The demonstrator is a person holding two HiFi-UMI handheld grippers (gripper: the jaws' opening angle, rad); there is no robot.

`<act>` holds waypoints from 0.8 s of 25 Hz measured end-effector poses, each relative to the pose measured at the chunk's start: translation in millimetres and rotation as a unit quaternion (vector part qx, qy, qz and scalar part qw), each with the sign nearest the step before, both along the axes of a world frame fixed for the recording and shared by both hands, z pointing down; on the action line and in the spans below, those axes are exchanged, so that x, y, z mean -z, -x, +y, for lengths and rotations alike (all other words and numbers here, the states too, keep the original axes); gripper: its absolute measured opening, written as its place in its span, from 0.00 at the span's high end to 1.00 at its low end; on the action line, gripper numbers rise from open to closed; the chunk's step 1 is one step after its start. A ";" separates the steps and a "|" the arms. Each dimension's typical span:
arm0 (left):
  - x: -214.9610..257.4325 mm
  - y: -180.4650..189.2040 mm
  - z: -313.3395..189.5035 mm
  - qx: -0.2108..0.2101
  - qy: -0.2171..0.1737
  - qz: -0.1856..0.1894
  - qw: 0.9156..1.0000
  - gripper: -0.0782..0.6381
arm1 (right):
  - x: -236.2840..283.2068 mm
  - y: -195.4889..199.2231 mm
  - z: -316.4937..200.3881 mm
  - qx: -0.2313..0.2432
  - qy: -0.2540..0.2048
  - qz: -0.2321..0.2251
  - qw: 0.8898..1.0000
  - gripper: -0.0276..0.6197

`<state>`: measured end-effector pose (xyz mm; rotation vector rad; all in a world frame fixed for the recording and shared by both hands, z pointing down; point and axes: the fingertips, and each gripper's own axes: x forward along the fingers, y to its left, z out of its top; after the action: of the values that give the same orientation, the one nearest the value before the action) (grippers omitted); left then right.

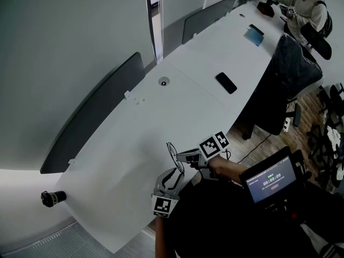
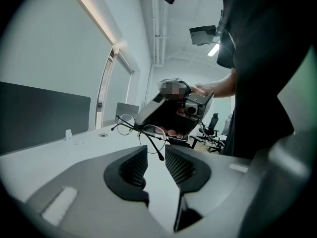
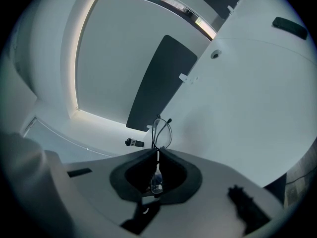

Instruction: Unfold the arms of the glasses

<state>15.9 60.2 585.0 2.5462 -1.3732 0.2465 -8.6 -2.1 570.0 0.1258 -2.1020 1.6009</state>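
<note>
Glasses (image 3: 161, 132) fast in right tongs (image 3: 157, 153); left tongs (image 2: 156, 153) half-open around one arm tip (image 2: 161, 156).

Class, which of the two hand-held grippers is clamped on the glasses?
The right hand-held gripper: its jaws are shut on the glasses, while the left hand-held gripper has jaws apart, pressing nothing.
</note>
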 end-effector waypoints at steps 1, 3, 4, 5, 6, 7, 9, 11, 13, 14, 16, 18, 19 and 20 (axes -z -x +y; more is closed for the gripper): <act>-0.4 0.6 -0.1 0.001 0.001 0.000 1.000 0.73 | 1.0 0.7 0.5 0.000 0.001 -0.001 1.000 0.93; -0.4 1.5 -0.2 0.001 0.001 -0.002 1.000 0.73 | 3.5 3.0 2.0 0.003 0.001 -0.005 1.000 0.93; -0.2 1.9 0.1 0.002 0.001 -0.002 1.000 0.73 | 4.8 4.2 3.1 0.004 0.001 -0.007 1.000 0.93; 0.0 2.3 0.5 0.003 0.001 -0.002 1.000 0.73 | 5.8 5.2 4.3 0.006 0.002 -0.009 1.000 0.93; 0.0 2.7 1.0 0.004 0.001 -0.003 1.000 0.74 | 6.3 5.7 5.3 0.008 0.001 -0.010 1.000 0.93; -0.2 3.0 1.5 0.005 0.001 -0.005 1.000 0.74 | 6.5 5.9 5.8 0.009 0.000 -0.010 1.000 0.93; -1.0 3.2 2.7 0.006 0.002 -0.009 1.000 0.75 | 5.6 5.1 5.8 0.012 -0.005 -0.009 1.000 0.93; -1.9 3.6 3.8 0.007 0.003 -0.010 1.000 0.77 | 3.9 3.2 4.4 0.014 -0.011 -0.005 1.000 0.93; -3.0 5.4 4.8 0.010 0.007 -0.008 1.000 0.78 | 1.4 -0.1 1.8 0.021 -0.025 0.002 0.999 0.93; -4.4 6.5 5.5 0.011 0.011 -0.007 1.000 0.78 | 0.3 -2.5 -1.0 0.032 -0.043 0.010 0.999 0.93; -8.8 9.2 7.5 0.012 0.022 -0.009 1.000 0.75 | 2.7 -7.9 -11.8 0.081 -0.128 0.035 0.988 0.93; -14.0 15.3 10.6 0.019 0.029 -0.012 0.999 0.74 | 13.7 -11.1 -27.8 0.177 -0.290 0.075 0.938 0.93; -16.4 19.3 12.0 0.024 0.031 -0.012 0.999 0.73 | 20.6 -12.4 -36.3 0.235 -0.384 0.100 0.887 0.93; -18.6 23.1 13.1 0.029 0.032 -0.010 0.999 0.73 | 27.2 -14.3 -44.7 0.293 -0.475 0.126 0.820 0.93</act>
<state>-7.2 73.3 603.6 2.4537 -1.4211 0.3014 5.8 -46.8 542.8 0.0070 -2.2088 0.0927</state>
